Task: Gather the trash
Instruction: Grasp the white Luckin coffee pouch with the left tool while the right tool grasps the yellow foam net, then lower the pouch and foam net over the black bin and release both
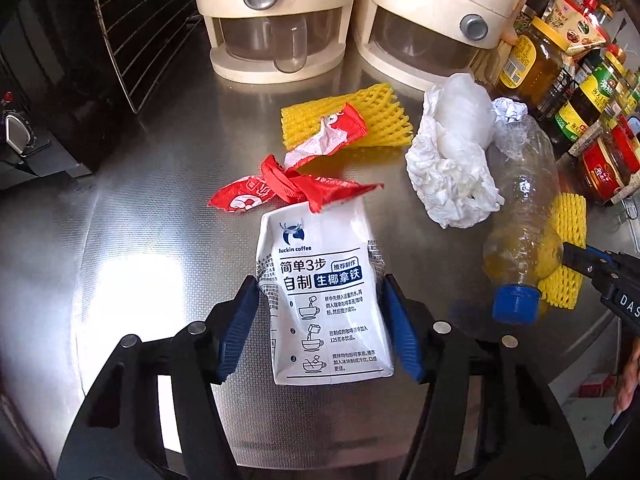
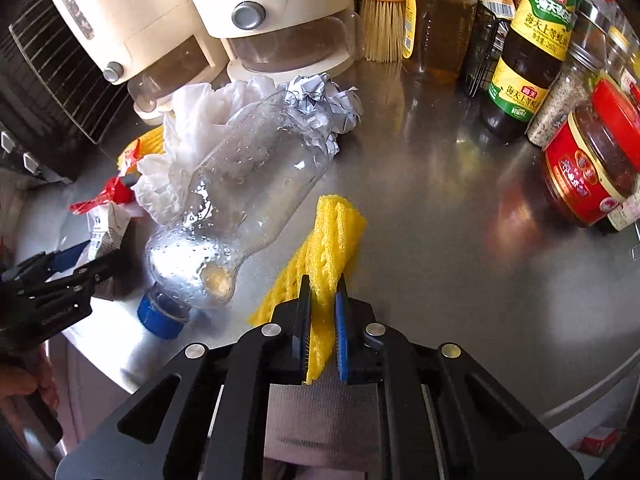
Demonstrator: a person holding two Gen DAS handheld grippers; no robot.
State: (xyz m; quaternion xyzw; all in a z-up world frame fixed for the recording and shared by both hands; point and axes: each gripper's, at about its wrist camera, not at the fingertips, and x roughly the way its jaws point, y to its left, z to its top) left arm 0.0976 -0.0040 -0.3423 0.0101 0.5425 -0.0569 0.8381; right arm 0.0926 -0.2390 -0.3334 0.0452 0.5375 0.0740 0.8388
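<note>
Here the trash lies scattered on a brushed steel counter (image 1: 140, 184). A white coffee pouch (image 1: 326, 300) with blue print and a torn-open top sits nearest the left wrist camera, with 2 torn red wrappers (image 1: 296, 188) just behind its top edge. Further back lies a flat yellow foam net (image 1: 384, 120), one red-and-white wrapper resting on it. To the right are a crumpled white paper wad (image 1: 448, 160), a small ball of printed paper (image 1: 510, 110) and a clear empty plastic bottle (image 2: 256, 184) with a blue cap (image 2: 160, 316), lying on its side with the cap toward the counter's near edge.

The left gripper (image 1: 320, 320) is partly spread, its blue pads (image 1: 236, 332) standing on either side of the pouch. The left pad is at the pouch's edge, the right one just beside it; I cannot tell whether they press on it yet.

The right gripper (image 2: 322, 320) is drawn nearly together and pinches a second yellow foam net (image 2: 332, 236), which is squeezed into a narrow fold between the pads and fans out beyond the fingertips onto the counter. This net lies just right of the bottle, touching or almost touching it near the neck.

At the back stand 2 cream dispensers (image 1: 276, 12), and jars and sauce bottles (image 2: 532, 48) line the right side.
</note>
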